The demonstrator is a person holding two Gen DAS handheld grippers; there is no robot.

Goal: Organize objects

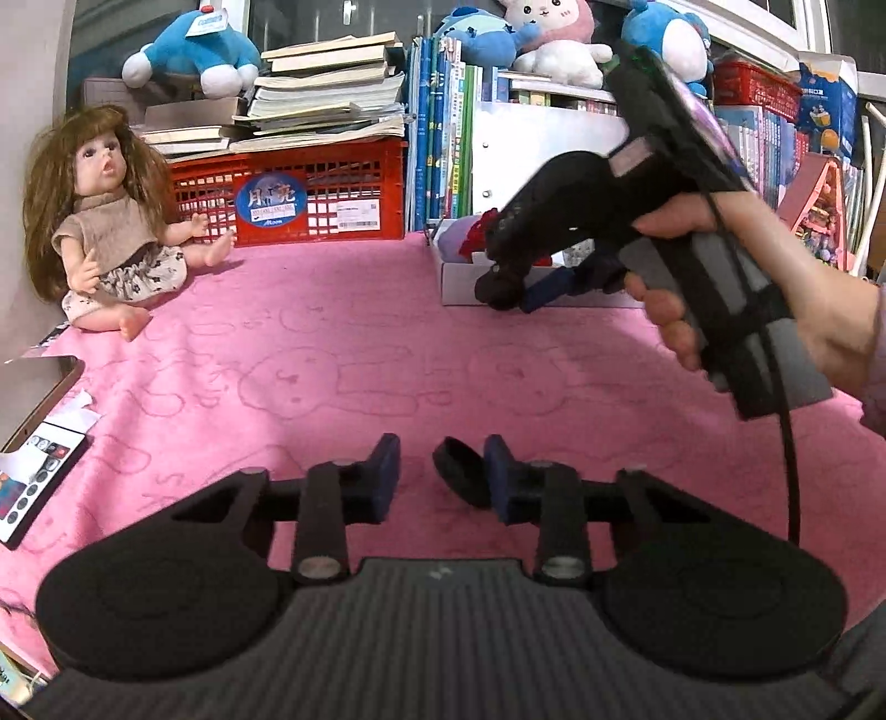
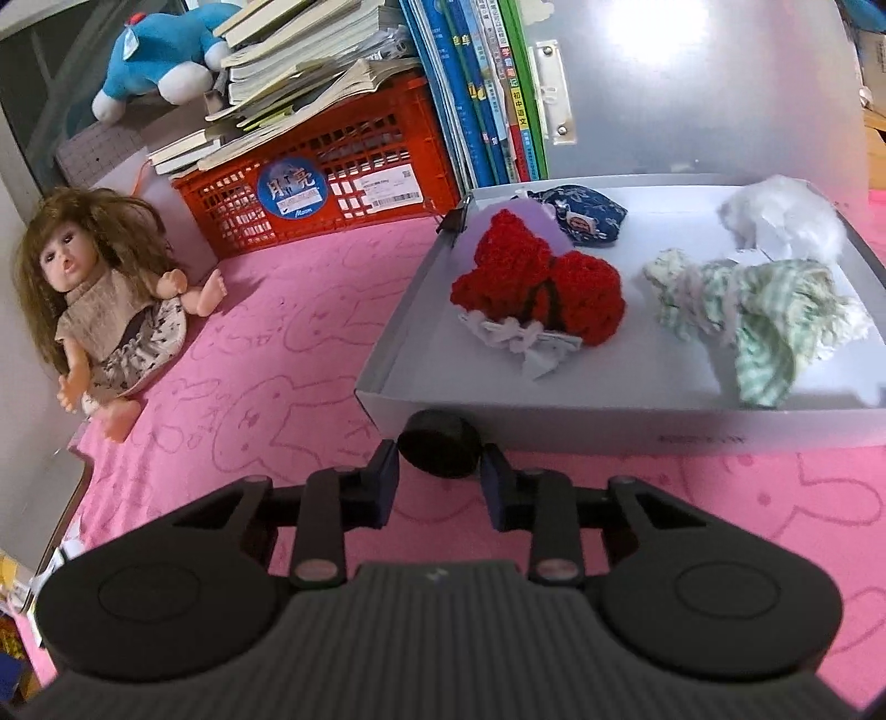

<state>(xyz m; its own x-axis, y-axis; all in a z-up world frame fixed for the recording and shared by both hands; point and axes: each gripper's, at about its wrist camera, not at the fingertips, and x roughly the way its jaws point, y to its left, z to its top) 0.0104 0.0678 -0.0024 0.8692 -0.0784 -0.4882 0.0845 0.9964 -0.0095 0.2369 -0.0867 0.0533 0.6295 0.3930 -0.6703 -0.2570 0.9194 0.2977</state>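
Counts: 1 doll (image 2: 105,310) on the pink cloth (image 2: 288,354). 1 red crate (image 2: 315,188), book stack on top. 1 white box (image 2: 653,382) holding 4 soft items: 1 red crochet piece (image 2: 542,288), 1 blue pouch (image 2: 587,213), 1 green checked cloth (image 2: 758,315), 1 white fluffy item (image 2: 786,219). 2 small black round objects (image 2: 440,443), 1 at each gripper. Plush toys (image 1: 194,52) up top: at least 4, 3 of them blue.

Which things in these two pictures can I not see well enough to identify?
- Left wrist view: black disc at the left hand-held gripper, blurred; grip unclear.
- Left wrist view: white box, contents hidden behind the right hand-held gripper.
- Right wrist view: black round object in that gripper, featureless; the box's right end is cut off.
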